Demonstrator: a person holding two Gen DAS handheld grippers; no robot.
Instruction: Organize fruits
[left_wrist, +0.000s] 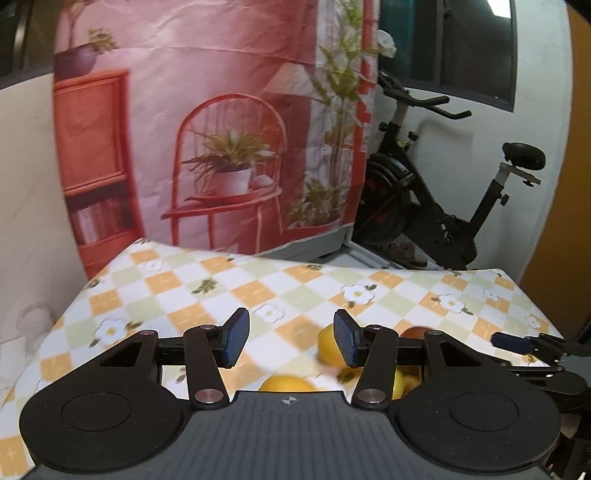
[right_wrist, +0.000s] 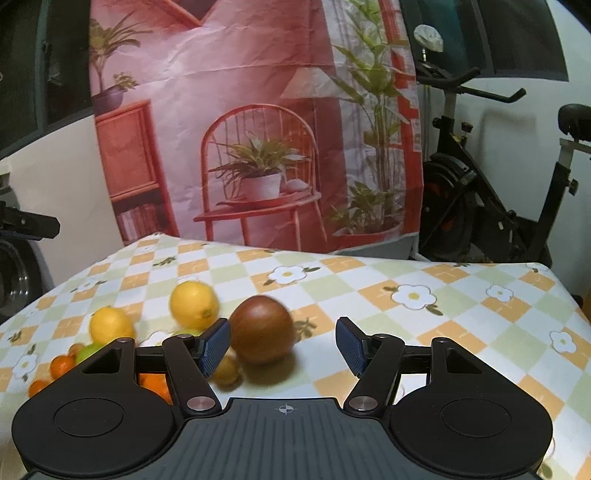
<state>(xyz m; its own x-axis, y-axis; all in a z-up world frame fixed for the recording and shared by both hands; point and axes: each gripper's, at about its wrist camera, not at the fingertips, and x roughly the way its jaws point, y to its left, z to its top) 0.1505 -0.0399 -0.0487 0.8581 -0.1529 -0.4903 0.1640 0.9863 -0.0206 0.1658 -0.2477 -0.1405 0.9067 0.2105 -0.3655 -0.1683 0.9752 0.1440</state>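
Fruit lies loose on the checked, flower-printed surface (right_wrist: 424, 325): yellow lemons (right_wrist: 194, 304), small oranges (right_wrist: 62, 365), perhaps a brown round apple (right_wrist: 262, 328). Left gripper (left_wrist: 291, 338) and right gripper (right_wrist: 282, 345) both spread, empty.

Bare tablecloth (right_wrist: 424, 332) lies right of the brown fruit (right_wrist: 262, 328); lemons (right_wrist: 194, 304) crowd left.

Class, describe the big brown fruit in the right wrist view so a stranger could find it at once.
Start at the checked tablecloth with white flowers. A cluster of fruit lies on its left part; at the cluster's right edge, just ahead of the right gripper, sits the brown fruit. It is the largest and the only dark, reddish-brown one, beside yellow lemons and a small kiwi.
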